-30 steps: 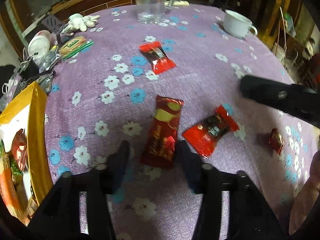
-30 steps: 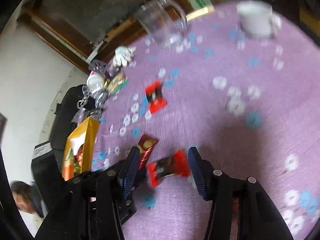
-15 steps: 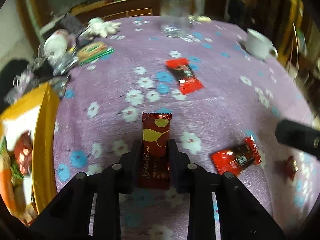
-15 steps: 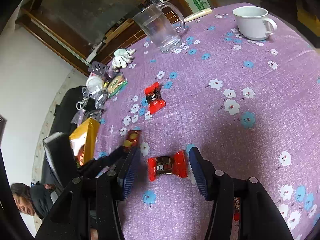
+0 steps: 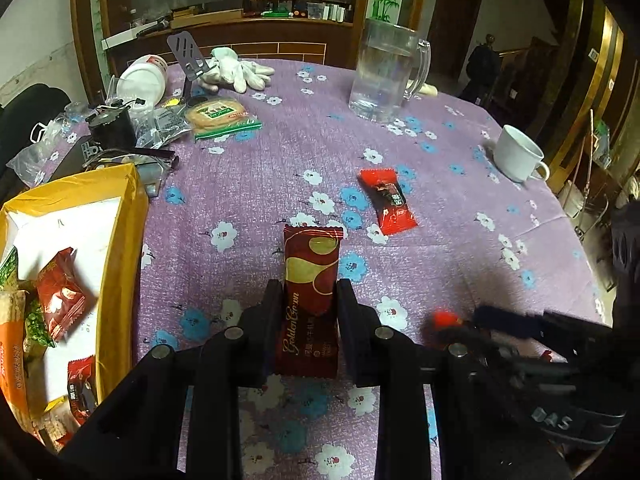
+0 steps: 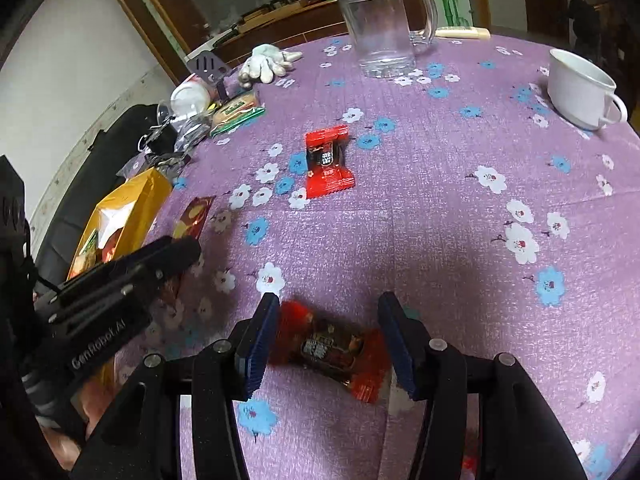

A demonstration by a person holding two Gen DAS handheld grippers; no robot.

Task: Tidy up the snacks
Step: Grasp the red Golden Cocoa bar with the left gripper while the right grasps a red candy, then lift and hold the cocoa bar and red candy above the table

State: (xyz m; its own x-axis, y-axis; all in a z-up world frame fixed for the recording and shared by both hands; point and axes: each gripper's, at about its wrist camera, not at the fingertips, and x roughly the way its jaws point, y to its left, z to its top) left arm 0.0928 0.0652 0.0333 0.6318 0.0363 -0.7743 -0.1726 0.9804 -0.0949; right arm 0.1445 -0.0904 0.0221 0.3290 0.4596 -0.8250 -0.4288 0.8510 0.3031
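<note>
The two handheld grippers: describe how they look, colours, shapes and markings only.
The left gripper is all black plastic with two flat, slab-like fingers, round silver screw heads and white lettering on its side, "GenRobot.AI" in the right wrist view. The right gripper has the same black frame and screws, but blue ribbed pads line its fingers.

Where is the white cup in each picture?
Left wrist view: the white cup stands at the right edge, on the purple cloth.
Right wrist view: the white cup is at the upper right.
Shared landmark: the glass jug, left of the cup.
</note>
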